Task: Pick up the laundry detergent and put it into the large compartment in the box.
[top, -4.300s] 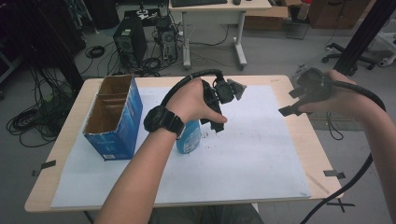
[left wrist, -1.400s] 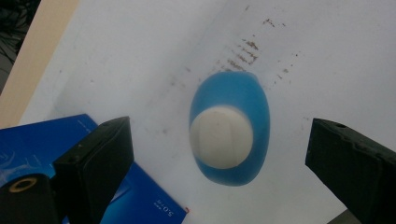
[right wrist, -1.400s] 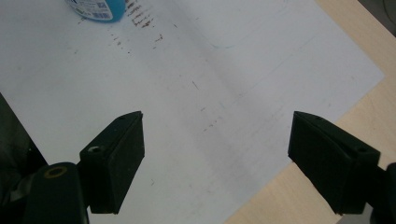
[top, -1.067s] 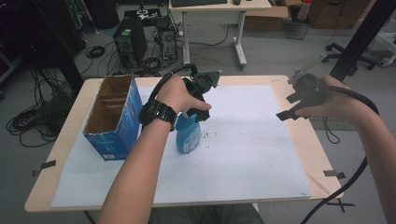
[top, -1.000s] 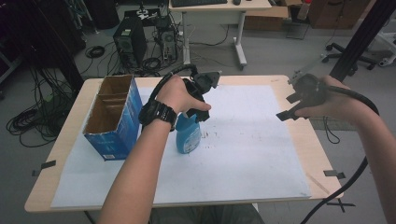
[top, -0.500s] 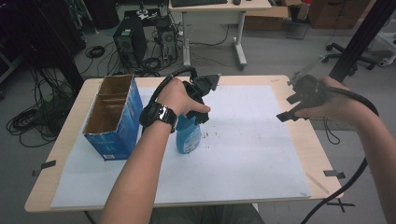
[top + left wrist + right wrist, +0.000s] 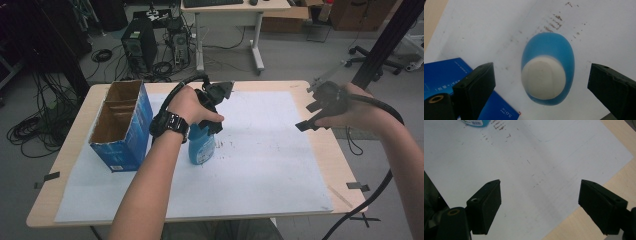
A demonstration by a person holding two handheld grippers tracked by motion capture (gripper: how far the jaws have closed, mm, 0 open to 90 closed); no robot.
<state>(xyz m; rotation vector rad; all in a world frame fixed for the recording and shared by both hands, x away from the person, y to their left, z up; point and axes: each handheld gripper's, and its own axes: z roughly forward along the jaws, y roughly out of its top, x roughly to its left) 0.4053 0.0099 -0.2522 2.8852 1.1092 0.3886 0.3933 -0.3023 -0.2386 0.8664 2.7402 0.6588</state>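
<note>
A blue bottle [image 7: 202,146] with a white cap [image 7: 541,77] stands upright on the white sheet [image 7: 265,165]. My left gripper [image 7: 210,120] hangs right above it, pointing down. In the left gripper view my left gripper [image 7: 541,72] is open, one jaw on each side of the cap, both well apart from the bottle [image 7: 564,53]. My right gripper [image 7: 311,115] is held in the air over the table's right side. It is open with nothing between its jaws, and the right gripper view [image 7: 540,187] has bare paper below it.
An open blue cardboard box [image 7: 120,125] stands left of the bottle, and its side [image 7: 446,75] is close to my left jaw. The bottle's base [image 7: 475,122] lies far from my right gripper. The wooden table edge [image 7: 584,225] is near the right gripper.
Since the oldest frame my left gripper has shifted left and settled over the bottle. Over the last second it has barely moved. The right gripper has held its place.
</note>
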